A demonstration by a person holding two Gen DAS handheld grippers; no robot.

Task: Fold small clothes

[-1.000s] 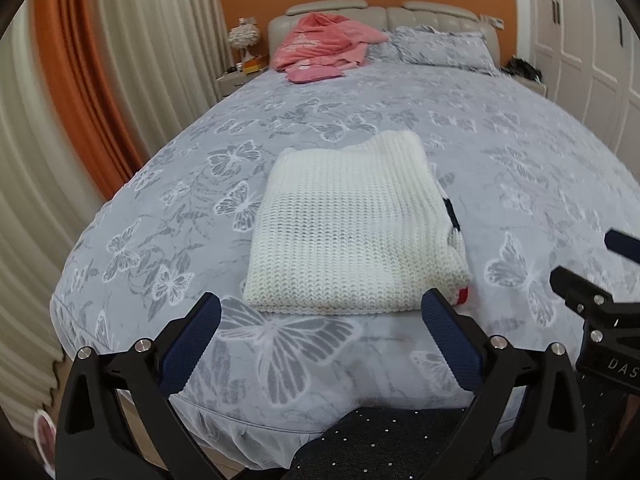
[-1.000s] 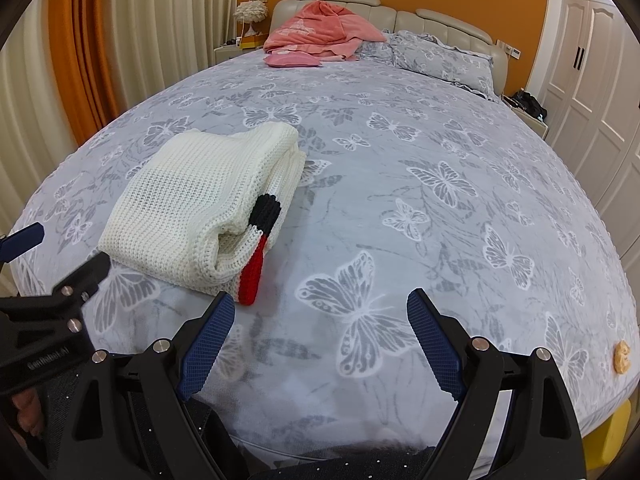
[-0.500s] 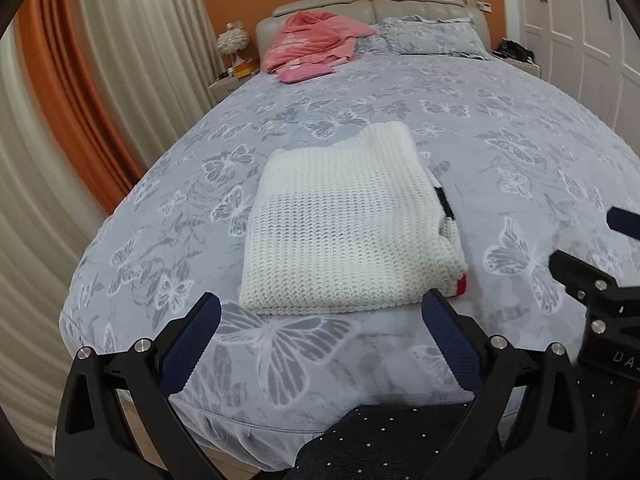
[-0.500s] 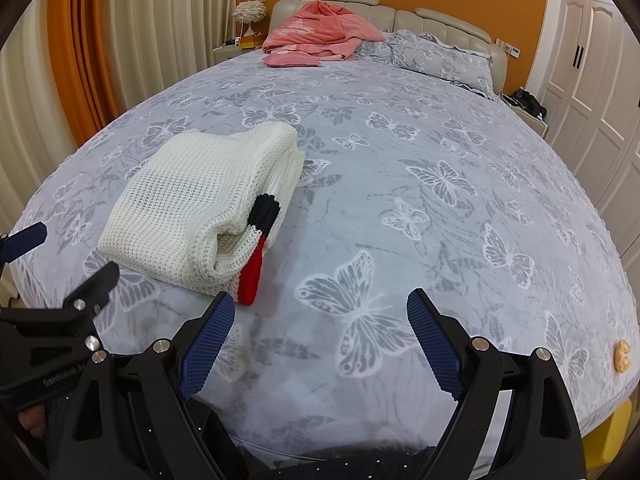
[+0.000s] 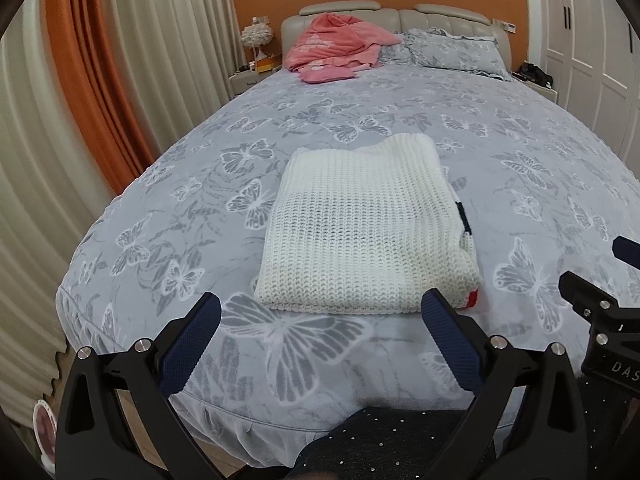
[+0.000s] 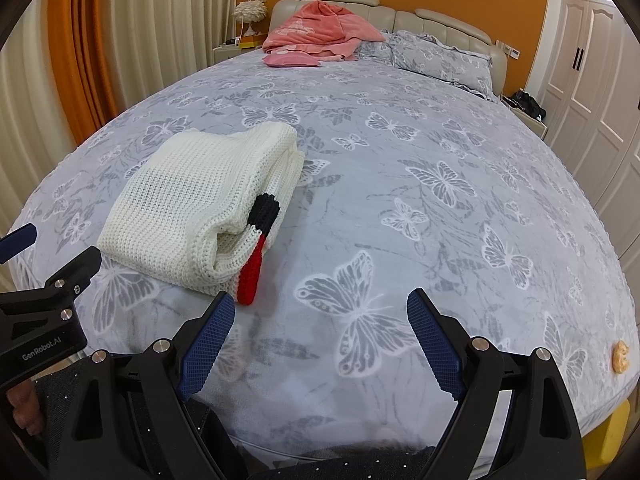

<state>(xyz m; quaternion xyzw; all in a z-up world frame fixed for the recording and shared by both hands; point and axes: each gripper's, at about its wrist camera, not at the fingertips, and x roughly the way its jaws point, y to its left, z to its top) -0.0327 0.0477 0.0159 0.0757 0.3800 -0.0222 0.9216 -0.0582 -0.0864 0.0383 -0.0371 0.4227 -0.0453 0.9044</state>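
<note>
Room: a bedroom with orange walls, pale curtains (image 5: pixel 168 40) down the left side and white wardrobe doors (image 6: pixel 592 64) on the right.
Surface: a wide bed (image 5: pixel 500 152) under a grey cover printed with butterflies; a pink garment (image 5: pixel 336 46) is heaped by the headboard, well apart from the work.
Left tongs: the left gripper (image 5: pixel 318 330) hangs over the near edge of the bed, jaws spread wide, nothing between them.
Sweater: the white knit sweater (image 5: pixel 360 224) lies folded in a neat rectangle near the foot of the bed, just beyond the left gripper; a black and red cuff pokes out at its right side.
Handling: likely soft, thick and fairly light; the loose open knit should sag and stretch if lifted by one point, and layers may slide apart.
Grip spot: judged best at the two near corners, pinching every layer together.
Right tongs: the right gripper (image 6: pixel 320 334) is also wide and empty, over bare cover to the right of the sweater.
</note>
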